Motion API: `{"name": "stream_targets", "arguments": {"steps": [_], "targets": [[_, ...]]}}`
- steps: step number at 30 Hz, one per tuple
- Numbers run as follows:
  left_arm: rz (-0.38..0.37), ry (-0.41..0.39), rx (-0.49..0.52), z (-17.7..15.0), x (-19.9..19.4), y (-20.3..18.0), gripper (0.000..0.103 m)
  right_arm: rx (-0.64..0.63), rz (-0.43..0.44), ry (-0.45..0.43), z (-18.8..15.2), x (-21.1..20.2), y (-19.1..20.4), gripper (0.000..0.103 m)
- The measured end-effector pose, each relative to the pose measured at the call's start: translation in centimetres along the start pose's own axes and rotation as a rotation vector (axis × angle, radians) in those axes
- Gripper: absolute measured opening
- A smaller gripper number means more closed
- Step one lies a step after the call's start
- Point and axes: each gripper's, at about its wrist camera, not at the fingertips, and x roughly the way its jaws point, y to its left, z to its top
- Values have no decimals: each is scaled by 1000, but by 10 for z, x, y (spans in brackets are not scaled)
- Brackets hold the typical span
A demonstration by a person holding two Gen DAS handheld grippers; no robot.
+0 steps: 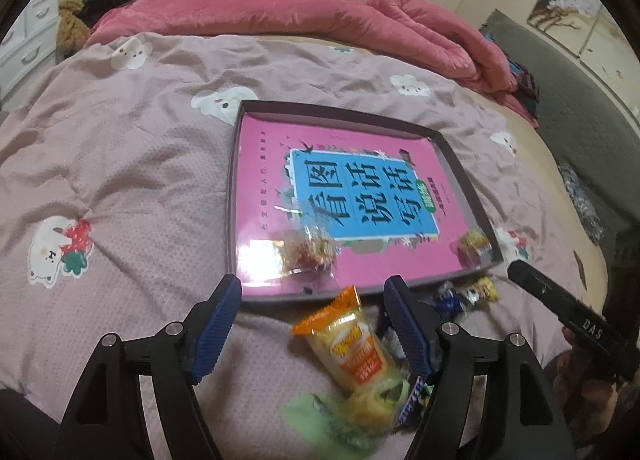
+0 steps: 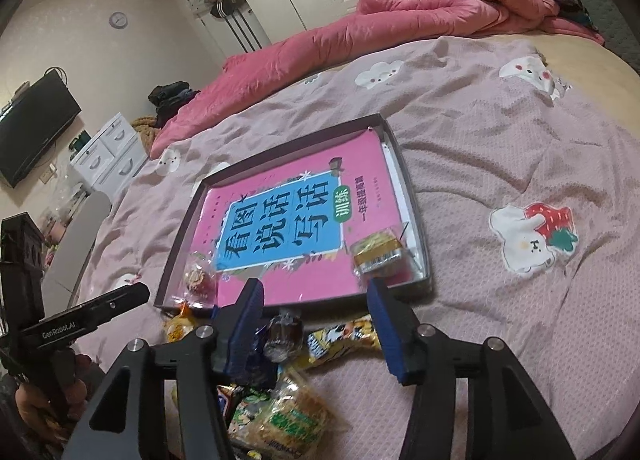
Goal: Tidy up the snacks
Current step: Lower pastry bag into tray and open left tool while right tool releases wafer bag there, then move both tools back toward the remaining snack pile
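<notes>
Your left gripper (image 1: 312,324) hangs with its blue pads spread wide, gripping nothing, over an orange-and-yellow snack packet (image 1: 346,344) lying on the bedspread (image 1: 120,180). Your right gripper (image 2: 314,324) is likewise parted and unloaded, above a heap of wrapped snacks (image 2: 280,412) just in front of the shallow box (image 2: 412,196). Inside the box a pink book (image 2: 288,220) lies flat, with a yellow packet (image 2: 376,252) at one near corner and a clear-wrapped red sweet (image 2: 198,278) at the other. A pink quilt (image 2: 360,28) is bunched up beyond
</notes>
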Motion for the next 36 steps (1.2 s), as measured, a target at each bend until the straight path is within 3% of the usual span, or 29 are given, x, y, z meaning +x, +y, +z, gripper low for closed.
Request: {"name": "stream_targets", "arguments": {"steps": [11, 19, 26, 36], "targets": [[-50, 65, 84, -32, -8, -9, 77, -9, 7, 61, -20, -8, 15, 57], [-43, 77, 115, -41, -10, -12, 78, 7, -9, 83, -29, -12, 18, 59], [-62, 127, 135, -50, -4, -15, 78, 39, -26, 120, -37, -12, 15, 66], [-97, 234, 190, -66, 15, -26, 78, 75, -49, 232, -54, 0, 12, 66]]}}
